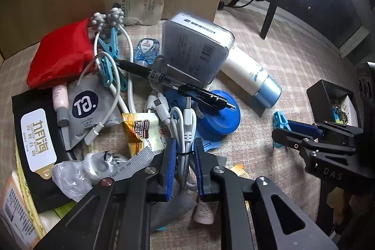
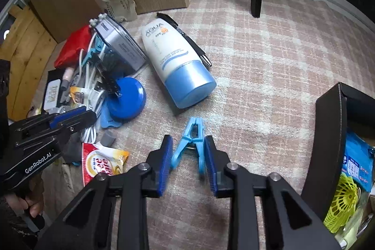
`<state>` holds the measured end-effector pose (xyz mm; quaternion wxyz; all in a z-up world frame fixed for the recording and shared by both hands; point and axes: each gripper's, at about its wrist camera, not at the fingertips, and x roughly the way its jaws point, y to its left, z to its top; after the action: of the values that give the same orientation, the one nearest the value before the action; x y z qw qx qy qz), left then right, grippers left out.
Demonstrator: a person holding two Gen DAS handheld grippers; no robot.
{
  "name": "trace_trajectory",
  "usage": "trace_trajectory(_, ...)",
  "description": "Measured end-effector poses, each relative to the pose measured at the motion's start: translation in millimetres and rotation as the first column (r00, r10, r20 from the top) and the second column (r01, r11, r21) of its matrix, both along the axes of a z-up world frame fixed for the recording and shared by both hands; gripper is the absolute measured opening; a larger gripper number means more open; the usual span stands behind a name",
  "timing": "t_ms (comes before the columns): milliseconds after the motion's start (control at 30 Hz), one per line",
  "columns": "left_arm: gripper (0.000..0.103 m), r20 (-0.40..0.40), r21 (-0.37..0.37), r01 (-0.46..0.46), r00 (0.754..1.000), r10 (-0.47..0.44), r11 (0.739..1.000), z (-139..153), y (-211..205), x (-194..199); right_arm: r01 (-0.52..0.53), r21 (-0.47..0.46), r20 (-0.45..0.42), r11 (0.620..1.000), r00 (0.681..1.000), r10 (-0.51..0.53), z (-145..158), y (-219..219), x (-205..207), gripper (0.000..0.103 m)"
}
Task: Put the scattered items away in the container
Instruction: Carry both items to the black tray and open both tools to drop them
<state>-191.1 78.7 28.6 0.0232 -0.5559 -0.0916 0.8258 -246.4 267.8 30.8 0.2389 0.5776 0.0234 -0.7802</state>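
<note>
1. In the left wrist view, the left hand-held gripper (image 1: pixel 185 165) stood nearly closed around a bundled white cable (image 1: pixel 186 132), the blue pads (image 1: pixel 170 168) at either side of the coil; whether they pressed it I could not tell.
2. The cable lay in a heap of scattered items on a pink checked cloth (image 1: pixel 269 76): a black pen (image 1: pixel 168 81) across the top, a blue round disc (image 1: pixel 218 114) just right of the cable, a grey tin (image 1: pixel 199 50) farther off, and a white tube with a blue cap (image 1: pixel 253 76) to the right of the tin.
3. A red pouch (image 1: pixel 61 53) sat at the far left of the heap, with a black packet (image 1: pixel 35 137) nearer, left of the cable.
4. At the right edge, the right hand-held gripper (image 1: pixel 281 130) reached a light blue clothes peg (image 1: pixel 280 120), and the black container (image 1: pixel 328 95) stood beyond it.
5. In the right wrist view, the right hand-held gripper (image 2: pixel 188 156) was partly open with the clothes peg (image 2: pixel 192 144) between its pads (image 2: pixel 208 161); the right pad touched one leg of the peg, the left pad stood just beside the other.
6. The peg lay on the cloth (image 2: pixel 269 62), near the tube (image 2: pixel 178 65).
7. The black container (image 2: pixel 328 144) stood at the right, holding a blue packet (image 2: pixel 356 163) and a yellow-green mesh ball (image 2: pixel 342 207).
8. At the left, a hand (image 2: pixel 25 203) held the left hand-held gripper (image 2: pixel 91 114) over the heap.
</note>
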Motion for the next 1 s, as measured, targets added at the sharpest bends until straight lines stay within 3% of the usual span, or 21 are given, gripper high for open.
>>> trace_trajectory(233, 0.013, -0.033, 0.023, 0.01, 0.999, -0.01, 1.0, 12.0, -2.7, 10.4, -0.007, -0.037, -0.052, 0.999, 0.999, 0.005, 19.8, 7.2, 14.0, 0.027)
trace_trajectory(500, 0.013, -0.111, 0.06, 0.019, 0.994, -0.013, 0.998, 48.5, 2.5, 29.7, 0.029, -0.092, -0.102, 0.995, 0.994, -0.038, 46.5, 33.9, 20.6, 0.027)
trace_trajectory(733, 0.013, -0.184, 0.1, 0.12, 0.978, -0.1, 0.988, 79.8, 48.9, 27.6, 0.101, -0.111, -0.181, 0.989, 0.976, -0.12, 80.8, 84.5, 38.7, 0.027)
trace_trajectory(1000, 0.013, -0.241, 0.146, 0.324, 0.928, -0.284, 0.935, 106.8, 140.5, 23.6, 0.293, -0.101, -0.238, 0.951, 0.921, -0.309, 108.2, 184.9, 55.8, 0.027)
